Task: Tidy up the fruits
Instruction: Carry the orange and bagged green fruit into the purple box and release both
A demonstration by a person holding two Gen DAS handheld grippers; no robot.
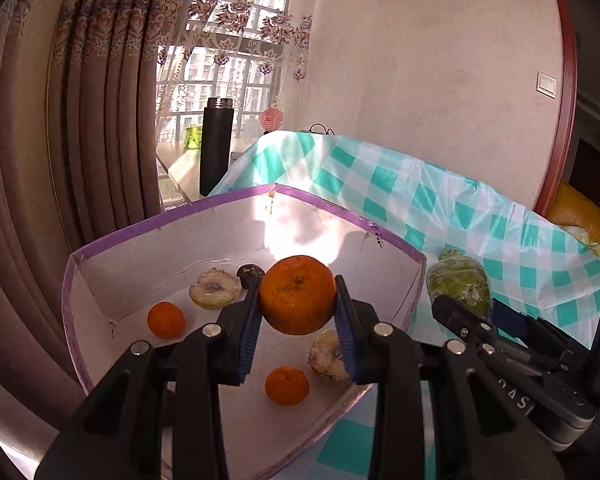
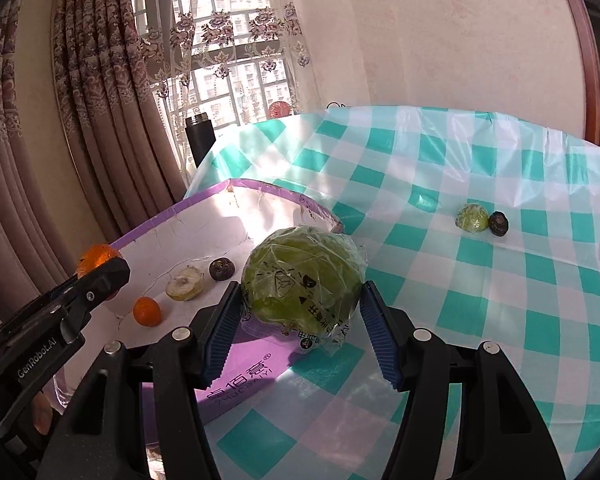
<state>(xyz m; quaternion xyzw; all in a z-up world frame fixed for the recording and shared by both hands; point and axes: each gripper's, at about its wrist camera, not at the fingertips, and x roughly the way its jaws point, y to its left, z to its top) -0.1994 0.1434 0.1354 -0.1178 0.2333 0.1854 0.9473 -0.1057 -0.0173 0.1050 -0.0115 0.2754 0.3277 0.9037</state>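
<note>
Looks like this fruit sort is past the halfway mark, judging by what's already in the box. Sitting on its floor: two small oranges and, a pale cut fruit, a second pale one partly hidden behind the left fingers, and a dark little round fruit.

Two more are on the way. The left gripper has its fingers clamped on a big orange, held up over the inside of the box. So that one only needs lowering and letting go, I'd say.

The right gripper is grasping a green fruit in plastic wrap, with both fingers pressed into the wrap on either side. It hangs above the box's near right wall, roughly over the edge, not clearly inside yet. It probably has to travel a bit further left before the drop.

What's left out on the desk: a small wrapped green fruit and a dark fruit, touching each other, well apart from the box on the right side of the checked cloth. So after these two drops, I count two more pickups. Can't tell if anything else is lying outside the views.
</note>
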